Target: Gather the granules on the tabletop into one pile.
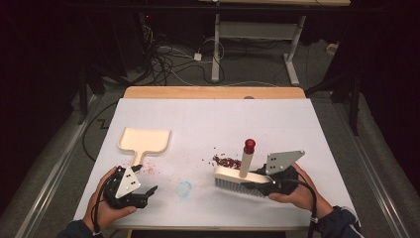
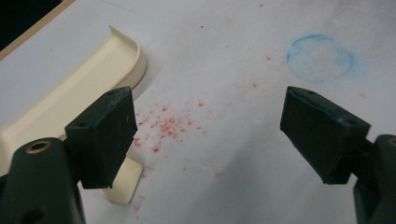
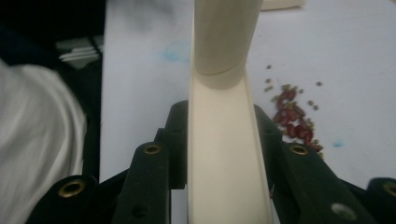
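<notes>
We see left gripper [image 1: 147, 190] spread, empty, beside dustpan [image 1: 145, 140] handle | right gripper [image 1: 258, 185] pinching brush [image 1: 241, 176] head, bristles on white table [image 1: 208, 119] | red beans [image 1: 227, 161] piled just behind brush

A white sheet [image 1: 208, 124] covers a wooden table [image 1: 213, 92]. On it, a faint blue ring [image 1: 184, 189] and pink flecks [image 2: 166, 126]. Behind stand a desk's 2 white legs [image 1: 216, 49] and tangled floor cables [image 1: 163, 59].

Smooth cream plastic dustpan [image 1: 144, 140], matt white tabletop [image 1: 297, 124]
</notes>
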Motion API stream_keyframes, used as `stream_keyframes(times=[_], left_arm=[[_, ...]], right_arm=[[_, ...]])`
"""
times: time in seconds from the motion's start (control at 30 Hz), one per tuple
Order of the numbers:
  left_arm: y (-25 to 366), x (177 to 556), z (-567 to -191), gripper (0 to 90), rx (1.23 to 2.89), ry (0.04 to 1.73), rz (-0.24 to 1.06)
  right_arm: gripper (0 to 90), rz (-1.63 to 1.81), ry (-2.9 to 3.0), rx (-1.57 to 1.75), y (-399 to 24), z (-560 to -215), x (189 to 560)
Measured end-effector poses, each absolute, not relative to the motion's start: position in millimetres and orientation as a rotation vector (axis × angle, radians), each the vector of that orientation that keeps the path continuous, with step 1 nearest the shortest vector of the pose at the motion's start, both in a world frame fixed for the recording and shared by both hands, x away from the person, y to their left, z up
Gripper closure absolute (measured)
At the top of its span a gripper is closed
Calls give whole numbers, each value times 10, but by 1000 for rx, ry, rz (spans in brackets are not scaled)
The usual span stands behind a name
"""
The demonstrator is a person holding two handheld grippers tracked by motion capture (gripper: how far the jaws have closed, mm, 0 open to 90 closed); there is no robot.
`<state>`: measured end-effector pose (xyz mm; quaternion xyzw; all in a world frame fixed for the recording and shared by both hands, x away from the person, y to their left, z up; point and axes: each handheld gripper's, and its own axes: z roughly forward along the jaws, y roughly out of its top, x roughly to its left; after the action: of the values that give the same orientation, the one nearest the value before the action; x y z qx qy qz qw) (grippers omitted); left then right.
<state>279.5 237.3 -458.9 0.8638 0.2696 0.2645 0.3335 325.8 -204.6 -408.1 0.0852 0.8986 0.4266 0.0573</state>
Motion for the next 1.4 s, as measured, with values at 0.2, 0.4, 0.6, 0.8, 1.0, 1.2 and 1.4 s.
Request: stream_keyframes(times=[0.2, 0.4, 0.6, 0.8, 1.0, 1.2, 1.4], left_arm=[[2338, 2813, -4605, 177, 2266, 696, 679], [2321, 2836, -4619, 177, 2280, 691, 670], [2303, 2841, -4632, 178, 2286, 686, 661], [2294, 2837, -4637, 178, 2286, 684, 653], [2293, 2837, -4634, 178, 2285, 685, 651], [2302, 2840, -4619, 178, 2278, 686, 652], [2304, 2831, -4623, 181, 2274, 690, 649]], right_arm=[[675, 1263, 2769, 138, -2136, -4271, 3386], [673, 1297, 2755, 105, -2109, -4312, 3673], [673, 1289, 2733, 117, -1997, -4314, 3876], [676, 1305, 2693, 162, -1938, -4306, 3958], [676, 1332, 2634, 250, -1871, -4215, 3909], [675, 1447, 2465, 572, -1523, -4084, 3686], [675, 1432, 2404, 785, -1024, -4232, 3551]])
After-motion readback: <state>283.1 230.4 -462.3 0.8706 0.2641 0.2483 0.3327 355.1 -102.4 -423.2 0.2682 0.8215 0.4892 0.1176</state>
